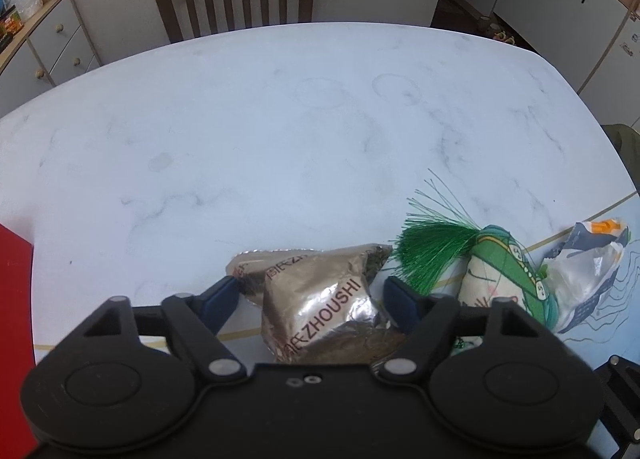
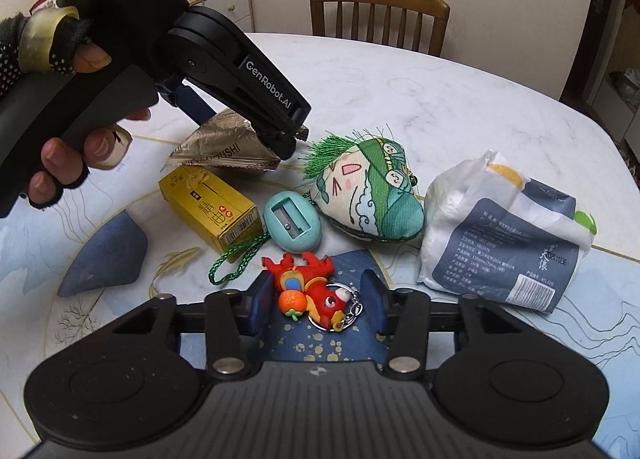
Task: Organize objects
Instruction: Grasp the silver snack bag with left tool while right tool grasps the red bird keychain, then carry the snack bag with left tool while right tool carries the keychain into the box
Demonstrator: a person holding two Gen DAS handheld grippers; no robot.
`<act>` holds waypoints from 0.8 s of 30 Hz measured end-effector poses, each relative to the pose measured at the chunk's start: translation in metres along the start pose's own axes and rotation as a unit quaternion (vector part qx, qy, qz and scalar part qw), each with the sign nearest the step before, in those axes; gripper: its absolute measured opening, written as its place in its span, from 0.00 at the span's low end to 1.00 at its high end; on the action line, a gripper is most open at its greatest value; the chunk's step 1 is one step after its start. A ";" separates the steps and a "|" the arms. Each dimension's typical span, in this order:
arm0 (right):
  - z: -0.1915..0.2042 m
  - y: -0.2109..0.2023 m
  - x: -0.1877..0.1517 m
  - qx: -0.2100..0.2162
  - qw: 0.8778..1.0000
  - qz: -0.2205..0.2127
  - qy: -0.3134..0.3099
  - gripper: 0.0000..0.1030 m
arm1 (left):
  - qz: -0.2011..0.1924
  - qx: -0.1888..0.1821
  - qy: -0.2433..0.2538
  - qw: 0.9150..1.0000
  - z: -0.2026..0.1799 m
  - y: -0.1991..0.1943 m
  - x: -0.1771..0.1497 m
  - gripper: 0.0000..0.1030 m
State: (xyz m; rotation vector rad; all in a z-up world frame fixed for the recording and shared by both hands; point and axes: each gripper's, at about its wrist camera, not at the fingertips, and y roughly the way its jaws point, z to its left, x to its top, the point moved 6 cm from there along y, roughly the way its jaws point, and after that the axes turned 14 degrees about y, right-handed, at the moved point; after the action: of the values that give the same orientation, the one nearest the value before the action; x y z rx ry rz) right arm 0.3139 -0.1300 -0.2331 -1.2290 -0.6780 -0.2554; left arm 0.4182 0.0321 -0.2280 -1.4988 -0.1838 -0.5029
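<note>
The left gripper (image 1: 310, 295) has its jaws spread wide, one to each side of a silver foil packet (image 1: 320, 307) that lies on the table (image 1: 280, 131). Neither finger clearly presses the foil, and I cannot tell whether they touch it. The packet's long axis runs away from the gripper toward the far side of the table, with the printed lettering slanting along it.

In the right wrist view a gloved hand (image 2: 60, 139) holds the left gripper's handle, with its fingers angled down over the foil packet (image 2: 224, 147).

The right gripper (image 2: 316, 301) is also spread wide, with a red fish keychain (image 2: 310, 291) lying between its fingers without touching either. The fish lies on its side with its tail toward the far side of the table, its head toward the gripper, and its metal ring by the head.

Beyond it there is one of each thing: a teal pencil sharpener (image 2: 291, 221) on a green cord, a yellow box (image 2: 208, 203) whose long axis runs diagonally from far left to near right, a stuffed cloth charm (image 2: 368, 195) with a green tassel at its far-left end, and a plastic bag of white pads (image 2: 500, 235) at the right. A blue-grey piece (image 2: 104, 259) lies at the left. One wooden chair (image 2: 380, 15) stands at the far side.
</note>
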 end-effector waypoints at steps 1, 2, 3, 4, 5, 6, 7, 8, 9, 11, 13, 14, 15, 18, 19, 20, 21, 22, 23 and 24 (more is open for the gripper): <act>0.000 0.000 0.000 0.000 1.000 0.000 0.002 0.38 | -0.002 0.000 0.002 1.000 0.000 -0.001 0.000 0.66; 0.000 -0.001 0.000 0.000 1.000 0.000 0.003 0.38 | -0.003 0.000 0.003 1.000 0.000 -0.002 0.000 0.65; 0.001 -0.001 0.000 0.000 1.000 0.000 0.003 0.38 | -0.004 -0.003 0.004 1.000 -0.001 -0.002 0.000 0.61; 0.001 -0.001 -0.001 -0.001 1.000 0.000 0.003 0.38 | -0.005 -0.006 0.004 1.000 -0.001 -0.002 -0.001 0.55; 0.000 -0.001 0.000 -0.002 1.000 0.000 0.004 0.38 | -0.007 -0.007 0.005 1.000 -0.002 -0.003 -0.001 0.55; 0.000 -0.002 0.000 -0.002 1.000 0.000 0.006 0.38 | -0.008 -0.004 0.007 1.000 -0.002 -0.004 -0.001 0.53; 0.000 -0.003 0.000 -0.002 1.000 0.000 0.008 0.38 | -0.009 -0.002 0.008 1.000 -0.002 -0.005 -0.001 0.52; -0.001 -0.003 -0.001 -0.003 1.000 0.000 0.011 0.38 | -0.010 -0.003 0.007 1.000 -0.002 -0.006 -0.002 0.51; -0.002 -0.004 -0.001 -0.003 1.000 0.000 0.015 0.38 | -0.010 -0.003 0.006 1.000 -0.002 -0.006 -0.002 0.50; -0.004 -0.008 -0.001 -0.001 1.000 0.000 0.025 0.37 | -0.013 -0.002 0.002 1.000 -0.001 -0.009 -0.003 0.50; -0.007 -0.012 -0.002 -0.001 0.999 -0.003 0.035 0.37 | -0.017 -0.002 0.000 1.000 -0.001 -0.013 -0.004 0.48; -0.008 -0.015 -0.002 -0.001 0.999 -0.005 0.040 0.37 | -0.020 -0.001 -0.001 1.000 0.000 -0.016 -0.005 0.48; -0.009 -0.017 -0.002 0.001 0.999 -0.006 0.046 0.37 | -0.022 -0.001 -0.002 1.000 0.000 -0.018 -0.005 0.48; -0.010 -0.027 -0.001 0.002 0.998 -0.012 0.056 0.37 | -0.029 -0.002 -0.009 1.000 0.004 -0.026 -0.007 0.48; -0.011 -0.031 0.000 0.003 0.998 -0.014 0.060 0.37 | -0.031 -0.003 -0.011 0.999 0.006 -0.030 -0.008 0.48; -0.011 -0.034 0.001 0.005 0.998 -0.015 0.065 0.37 | -0.034 -0.003 -0.012 0.999 0.007 -0.033 -0.009 0.48; -0.011 -0.038 0.002 0.007 0.997 -0.017 0.070 0.37 | -0.036 -0.002 -0.013 0.999 0.008 -0.037 -0.009 0.48; -0.010 -0.042 0.002 0.009 0.997 -0.020 0.073 0.37 | -0.037 -0.002 -0.014 0.999 0.009 -0.040 -0.010 0.48; -0.010 -0.046 0.003 0.010 0.997 -0.022 0.076 0.37 | -0.039 -0.005 -0.017 0.999 0.010 -0.043 -0.011 0.48; -0.009 -0.049 0.004 0.011 0.997 -0.024 0.079 0.37 | -0.041 -0.008 -0.019 0.999 0.010 -0.047 -0.011 0.48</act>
State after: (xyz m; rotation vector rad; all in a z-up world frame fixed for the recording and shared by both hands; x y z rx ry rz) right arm 0.2937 -0.1538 -0.1940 -1.1589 -0.5731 -0.3799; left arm 0.3899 0.0448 -0.1894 -1.5211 -0.2725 -0.5426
